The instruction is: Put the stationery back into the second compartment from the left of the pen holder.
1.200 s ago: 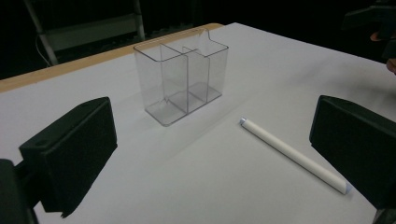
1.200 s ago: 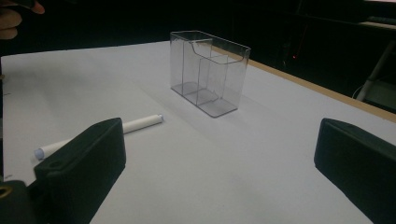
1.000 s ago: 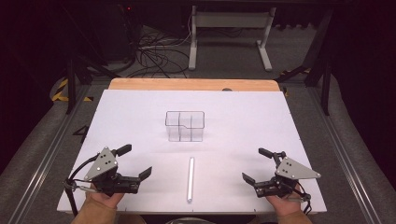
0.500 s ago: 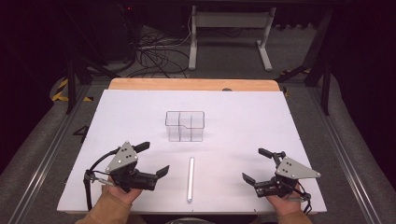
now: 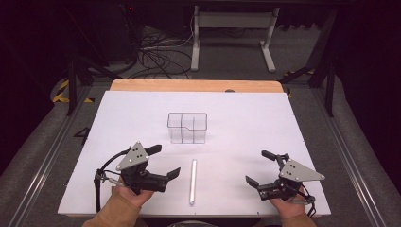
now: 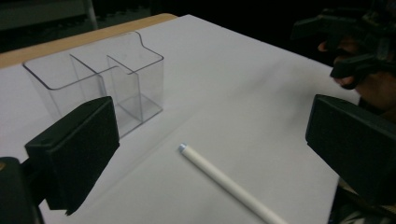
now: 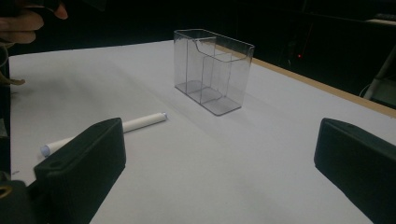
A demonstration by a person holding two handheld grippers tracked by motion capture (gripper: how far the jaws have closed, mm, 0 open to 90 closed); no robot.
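From the high view, your white tube (image 5: 192, 181) lies near the tabletop's (image 5: 246, 118) front edge, pointing at the clear divided box (image 5: 187, 127) mid-table. Your left gripper (image 5: 163, 161) spreads wide just beside it, empty. In the left gripper view, the tube (image 6: 229, 185) lies between those jaws, untouched. The right gripper view shows your right gripper (image 7: 219, 163) wide open, empty.

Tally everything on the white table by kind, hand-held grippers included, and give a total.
Clear plastic organizer: 1
White tube: 1
Hand-held grippers: 2, the left hand-held gripper and the right hand-held gripper, both with jaws open
Total: 4
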